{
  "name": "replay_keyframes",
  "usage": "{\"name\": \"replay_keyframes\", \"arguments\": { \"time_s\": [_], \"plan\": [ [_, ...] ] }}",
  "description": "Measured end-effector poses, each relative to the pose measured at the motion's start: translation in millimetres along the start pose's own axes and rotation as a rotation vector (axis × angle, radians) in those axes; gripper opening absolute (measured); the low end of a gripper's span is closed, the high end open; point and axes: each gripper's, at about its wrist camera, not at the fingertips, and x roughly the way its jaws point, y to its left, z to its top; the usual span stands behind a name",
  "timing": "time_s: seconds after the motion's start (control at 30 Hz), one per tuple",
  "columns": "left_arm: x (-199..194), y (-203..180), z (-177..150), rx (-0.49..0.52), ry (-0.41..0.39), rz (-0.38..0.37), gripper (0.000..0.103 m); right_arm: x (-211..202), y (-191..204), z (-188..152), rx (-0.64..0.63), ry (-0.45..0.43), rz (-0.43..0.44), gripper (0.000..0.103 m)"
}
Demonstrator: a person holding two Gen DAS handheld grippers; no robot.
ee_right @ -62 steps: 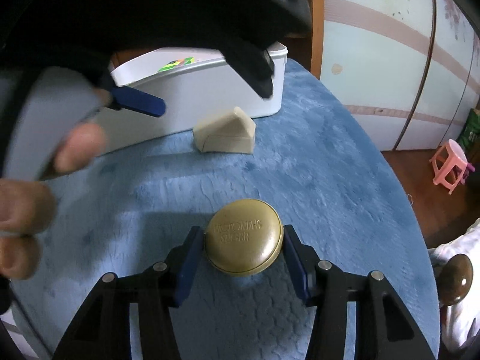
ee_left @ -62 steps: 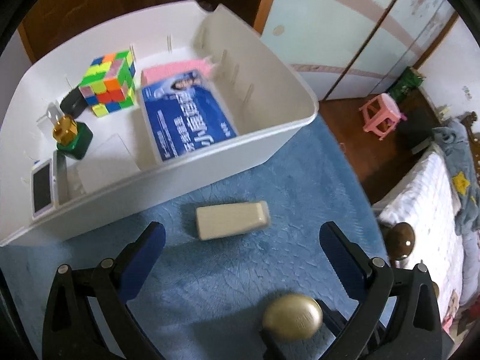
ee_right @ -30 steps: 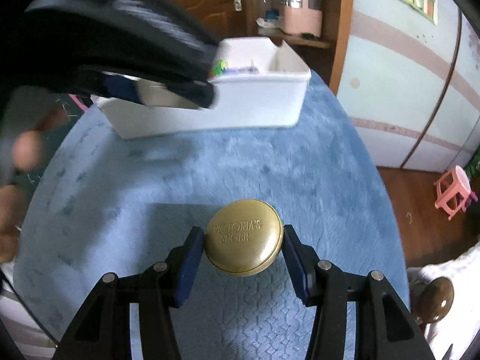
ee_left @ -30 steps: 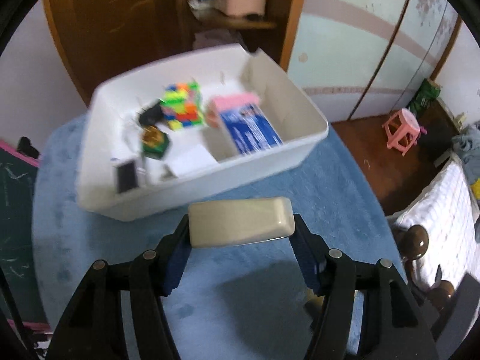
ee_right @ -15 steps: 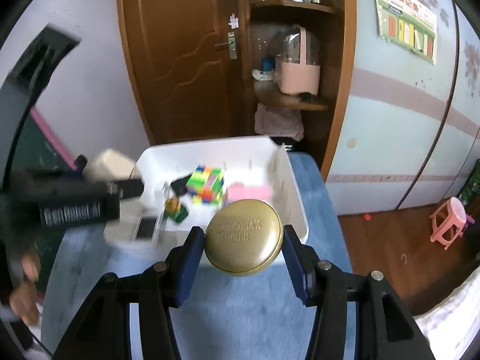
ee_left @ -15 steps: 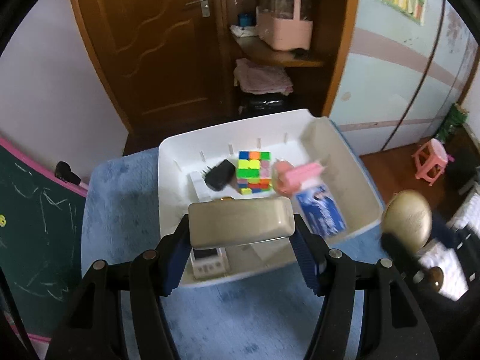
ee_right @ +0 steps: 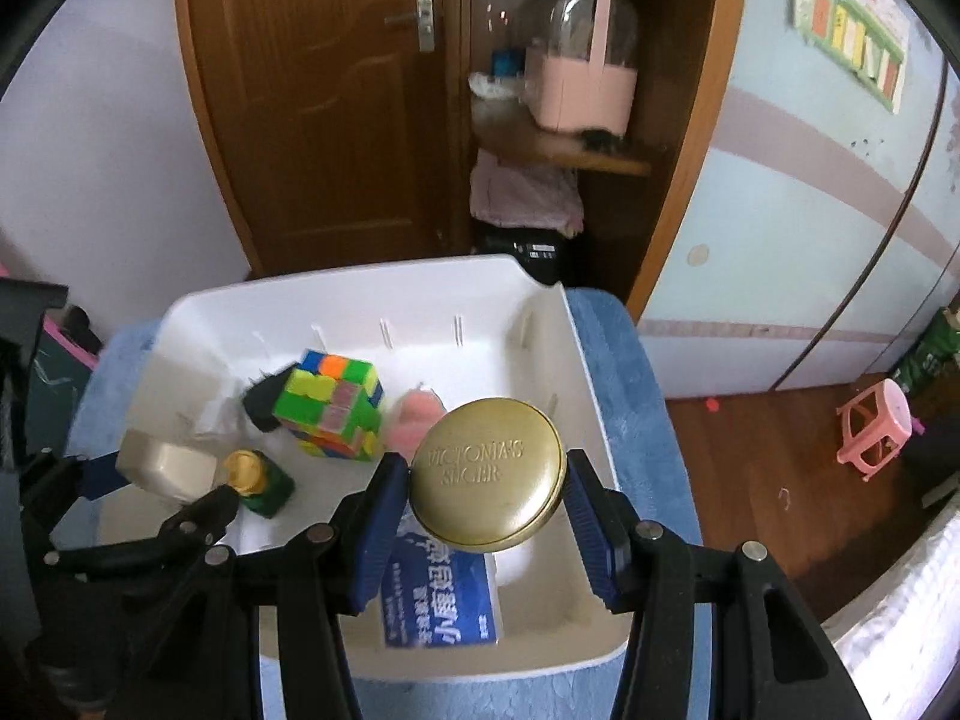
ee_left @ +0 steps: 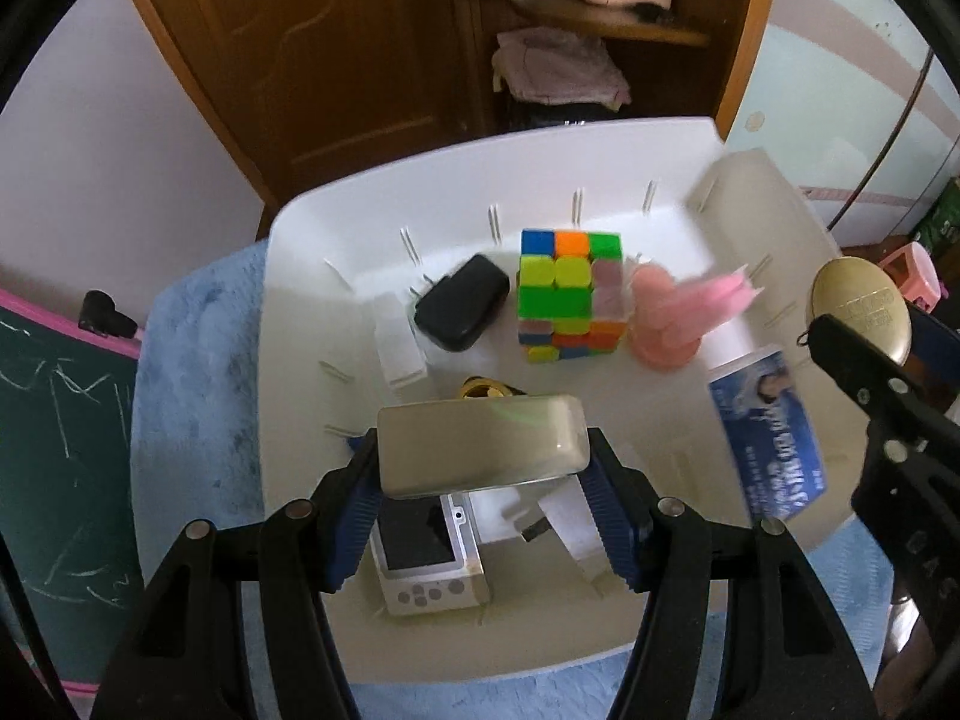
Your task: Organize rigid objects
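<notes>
The left gripper (ee_left: 483,501) clamps a smooth beige oblong case (ee_left: 480,444) above the white bin (ee_left: 336,222). The right gripper (ee_right: 487,513) pinches a round gold tin (ee_right: 487,474), embossed with lettering, over the bin's right end.

A counter (ee_right: 624,360) covered in blue plush cloth carries a white bin (ee_left: 300,312); the bin sits directly on the cloth, filling most of it.
</notes>
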Motion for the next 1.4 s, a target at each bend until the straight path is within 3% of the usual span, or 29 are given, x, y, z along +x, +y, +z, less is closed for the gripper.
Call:
{"name": "replay_keyframes", "arguments": {
  "time_s": [0.33,0.4,0.53,0.9,1.2,1.27,1.33,1.4],
  "plan": [
    [13,-2,-3,-0.004,0.04,-0.025,0.068,28,16,-5,-0.06,0.078,0.017,0.055],
    [11,0,-5,-0.021,0.054,-0.052,0.069,25,16,-7,-0.06,0.068,0.018,0.062],
    [-2,0,-11,-0.013,0.016,-0.049,0.089,11,16,-7,-0.059,0.028,0.026,0.067],
    [-59,15,-35,-0.078,-0.06,-0.051,0.09,-60,5,-19,-0.034,-0.084,0.04,0.067],
    [-119,21,-70,-0.108,-0.089,-0.055,0.09,-128,4,-50,-0.055,-0.129,0.072,0.067],
    [-132,22,-79,-0.117,-0.096,-0.057,0.09,-148,5,-59,-0.06,-0.138,0.089,0.069],
    [-150,23,-93,-0.129,-0.11,-0.057,0.09,-168,5,-67,-0.062,-0.15,0.098,0.079],
    [-165,24,-104,-0.131,-0.125,-0.047,0.09,-188,8,-77,-0.082,-0.175,0.092,0.079]
  ]
}}
